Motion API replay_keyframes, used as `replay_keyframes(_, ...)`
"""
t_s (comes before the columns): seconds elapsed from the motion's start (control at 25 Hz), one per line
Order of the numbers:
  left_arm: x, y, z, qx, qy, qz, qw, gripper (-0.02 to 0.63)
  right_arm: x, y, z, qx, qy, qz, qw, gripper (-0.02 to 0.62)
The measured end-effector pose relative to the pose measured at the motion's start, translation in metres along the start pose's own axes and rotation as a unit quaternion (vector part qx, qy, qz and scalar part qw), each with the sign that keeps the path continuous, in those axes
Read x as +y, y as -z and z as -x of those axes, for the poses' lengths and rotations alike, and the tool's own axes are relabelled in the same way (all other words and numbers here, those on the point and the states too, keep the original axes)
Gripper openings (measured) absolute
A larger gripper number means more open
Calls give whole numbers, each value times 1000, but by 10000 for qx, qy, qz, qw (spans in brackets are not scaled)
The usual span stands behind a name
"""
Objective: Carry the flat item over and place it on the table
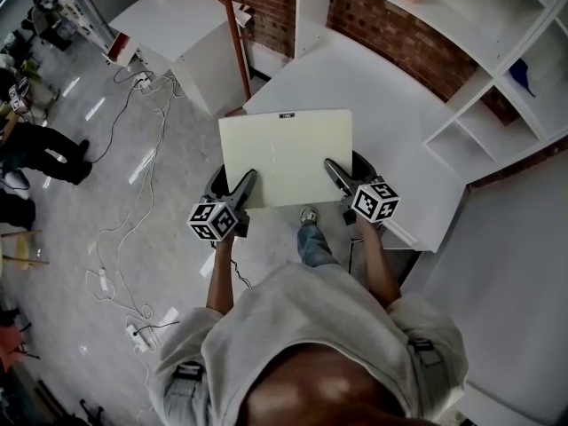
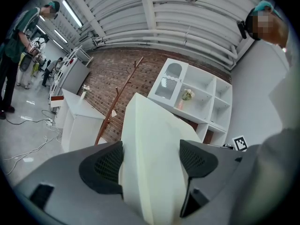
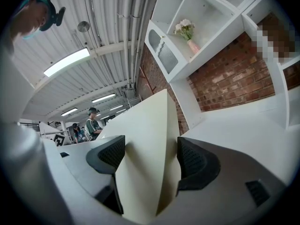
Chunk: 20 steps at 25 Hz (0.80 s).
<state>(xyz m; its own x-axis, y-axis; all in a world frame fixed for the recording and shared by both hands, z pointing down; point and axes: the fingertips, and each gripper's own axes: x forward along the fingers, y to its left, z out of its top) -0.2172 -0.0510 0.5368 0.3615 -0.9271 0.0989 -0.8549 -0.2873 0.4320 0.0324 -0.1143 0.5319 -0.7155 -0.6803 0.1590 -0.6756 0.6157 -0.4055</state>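
While both grippers clamp it, the pale cream flat rectangular board hangs level in front of the person, above the grey floor, and its far edge reaches over the near corner of the large white table. Whether the board touches the table top, I cannot tell.

A small dark label sits at the middle of the far edge of the board; its writing is too small to read.

The left gripper holds the near edge close to the left corner. In the left gripper view the board stands between the two dark ribbed pads of this gripper, and the jaws press on it from both sides. The right gripper holds the same edge close to the right corner, and in the right gripper view its jaws are closed on the board in the same way. Each gripper carries a cube with black and white square markers; they show patterns only, no letters.

Beyond the far edge the white table top runs wide toward the red brick wall. A white open shelf unit borders the table at the right. At the left a thin red-brown wooden pole stands near the table's corner, and white cables lie on the floor.
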Motion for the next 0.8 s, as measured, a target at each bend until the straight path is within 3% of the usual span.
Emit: replay_keyframes(0.8, 28, -61, -163, -69, -321, -86, 9994, 390, -114, -93, -121, 55, -343, -99, 9993, 365)
